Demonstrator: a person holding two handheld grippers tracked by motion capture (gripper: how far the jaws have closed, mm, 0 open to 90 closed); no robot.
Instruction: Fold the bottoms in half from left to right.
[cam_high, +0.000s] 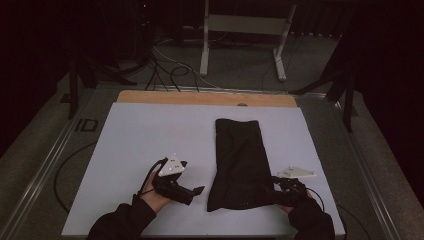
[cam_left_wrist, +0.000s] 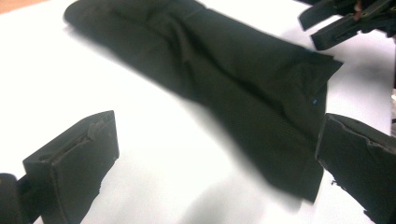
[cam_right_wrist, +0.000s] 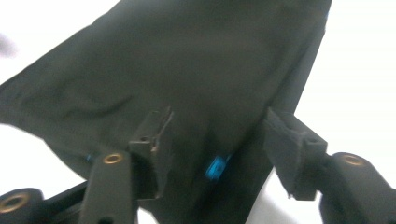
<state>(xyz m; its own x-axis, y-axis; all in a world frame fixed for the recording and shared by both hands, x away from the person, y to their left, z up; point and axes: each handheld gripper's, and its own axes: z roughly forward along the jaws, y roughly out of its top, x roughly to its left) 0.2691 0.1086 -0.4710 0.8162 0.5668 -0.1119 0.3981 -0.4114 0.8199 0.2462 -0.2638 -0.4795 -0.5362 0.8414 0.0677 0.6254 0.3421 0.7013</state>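
Centrally, a folded black cloth garment (cam_high: 241, 162) lies lengthwise on the white rectangular table sheet (cam_high: 145, 135), its wider end toward the person. At that end's right corner the right gripper (cam_high: 272, 191) has its jaws partly apart with the fabric edge between them, pads not visibly pressing. Just left of the garment, the left gripper (cam_high: 200, 190) has jaws wide open over bare sheet.

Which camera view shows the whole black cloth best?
The high view: the black cloth lies entire on the white table. The left gripper view shows most of it, blurred; the right gripper view shows one corner, close.
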